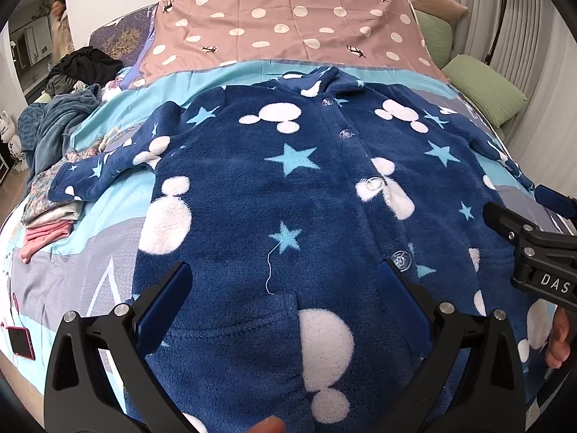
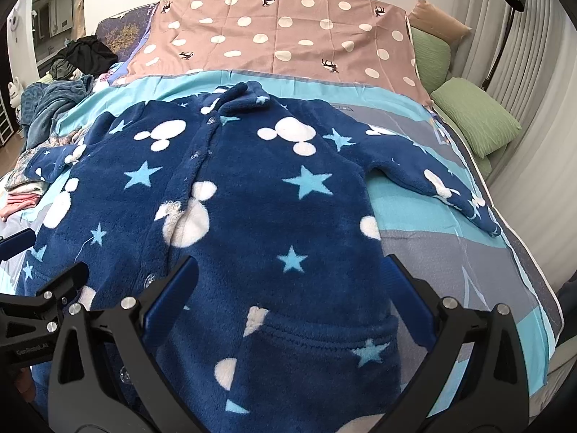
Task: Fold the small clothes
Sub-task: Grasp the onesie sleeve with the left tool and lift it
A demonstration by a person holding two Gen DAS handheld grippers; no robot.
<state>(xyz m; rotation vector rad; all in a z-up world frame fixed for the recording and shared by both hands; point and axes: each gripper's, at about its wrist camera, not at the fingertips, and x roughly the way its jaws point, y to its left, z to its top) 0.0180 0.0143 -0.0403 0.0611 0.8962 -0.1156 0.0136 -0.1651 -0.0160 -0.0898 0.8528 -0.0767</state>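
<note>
Ahead of my left claw (image 1: 285, 310) and right claw (image 2: 288, 299), both spread and empty, the navy fleece star-print pyjama top (image 1: 288, 187) lies flat on the bed (image 2: 432, 252); folding hasn't started, so I'd take a sleeve next.

Left black two-finger gripper with blue pads (image 1: 285, 303): jaws spread wide, fingers pointing forward, nothing between the pads.
Right black two-finger gripper with blue pads (image 2: 288, 296): jaws spread wide, level with the left one, holding nothing.
Relation: side by side, near each other, not touching.
Person's hand (image 1: 558, 339): fingers wrapped behind the right gripper.
</note>
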